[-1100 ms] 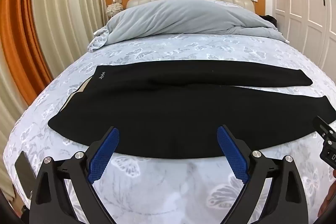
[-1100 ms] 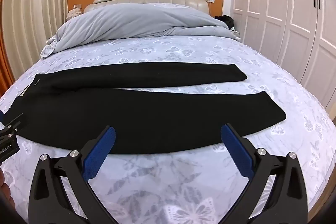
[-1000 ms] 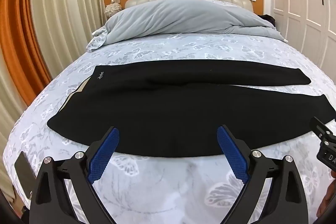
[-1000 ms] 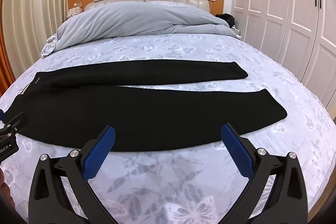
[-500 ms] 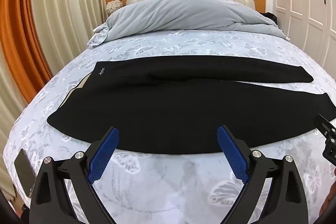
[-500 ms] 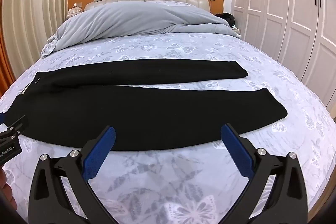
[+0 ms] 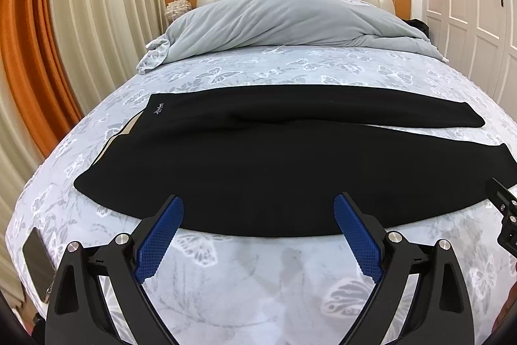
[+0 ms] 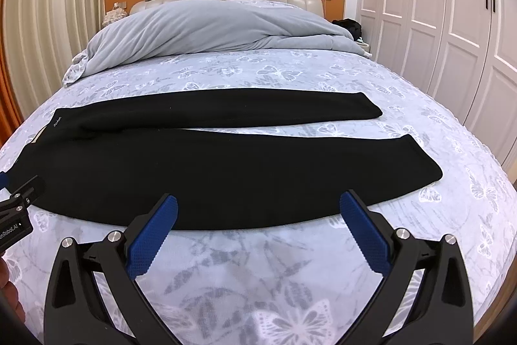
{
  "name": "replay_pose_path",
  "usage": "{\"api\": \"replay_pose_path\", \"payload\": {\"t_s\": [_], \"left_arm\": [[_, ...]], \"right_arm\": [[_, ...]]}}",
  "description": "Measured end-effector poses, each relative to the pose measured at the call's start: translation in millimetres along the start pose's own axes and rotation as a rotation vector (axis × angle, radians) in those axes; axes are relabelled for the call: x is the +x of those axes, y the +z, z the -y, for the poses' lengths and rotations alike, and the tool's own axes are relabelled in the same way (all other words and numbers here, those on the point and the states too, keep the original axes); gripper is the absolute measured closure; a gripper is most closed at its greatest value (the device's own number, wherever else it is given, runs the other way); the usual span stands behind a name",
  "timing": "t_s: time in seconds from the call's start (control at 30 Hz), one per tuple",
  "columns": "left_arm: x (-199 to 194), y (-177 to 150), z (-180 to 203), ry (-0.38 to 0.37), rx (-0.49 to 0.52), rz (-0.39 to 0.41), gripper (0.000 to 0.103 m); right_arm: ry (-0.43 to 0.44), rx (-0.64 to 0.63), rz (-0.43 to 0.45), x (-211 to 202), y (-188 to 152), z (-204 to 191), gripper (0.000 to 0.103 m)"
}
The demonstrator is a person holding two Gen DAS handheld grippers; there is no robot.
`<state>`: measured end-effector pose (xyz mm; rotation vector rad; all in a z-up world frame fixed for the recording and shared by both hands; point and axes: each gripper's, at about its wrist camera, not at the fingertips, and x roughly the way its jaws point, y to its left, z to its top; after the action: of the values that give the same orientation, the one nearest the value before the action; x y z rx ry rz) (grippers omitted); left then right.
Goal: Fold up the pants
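- Left wrist view shows one bed (image 7: 258, 296) with a butterfly-print sheet; its near edge is cut off behind the gripper frame, and bare sheet lies in front of the pants
- One grey duvet (image 7: 284, 21) is heaped at the headboard end, well apart from the pants
- One pair of black pants (image 7: 258, 164) lies flat across the bed, waistband to the left, two legs running right with a narrow gap between them; a small logo by the waistband is too small to read
- Left gripper (image 7: 258, 215) hovers at the pants' near edge, jaws spread wide, holding nothing
- Right gripper (image 8: 258, 212) likewise gapes, empty, near that same edge
- One phone (image 7: 37, 267) lies at the bed's left edge, partly cut off
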<state>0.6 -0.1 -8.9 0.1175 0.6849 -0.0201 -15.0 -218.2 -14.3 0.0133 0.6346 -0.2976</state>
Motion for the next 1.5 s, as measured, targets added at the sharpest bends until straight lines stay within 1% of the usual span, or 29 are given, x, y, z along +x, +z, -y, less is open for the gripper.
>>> {"api": "replay_pose_path", "payload": {"t_s": [1.5], "left_arm": [[7.5, -3.3, 0.9, 0.022, 0.000, -0.008, 0.011]], "right_arm": [[0.002, -0.001, -0.012, 6.1, -4.3, -5.2, 0.005]]}}
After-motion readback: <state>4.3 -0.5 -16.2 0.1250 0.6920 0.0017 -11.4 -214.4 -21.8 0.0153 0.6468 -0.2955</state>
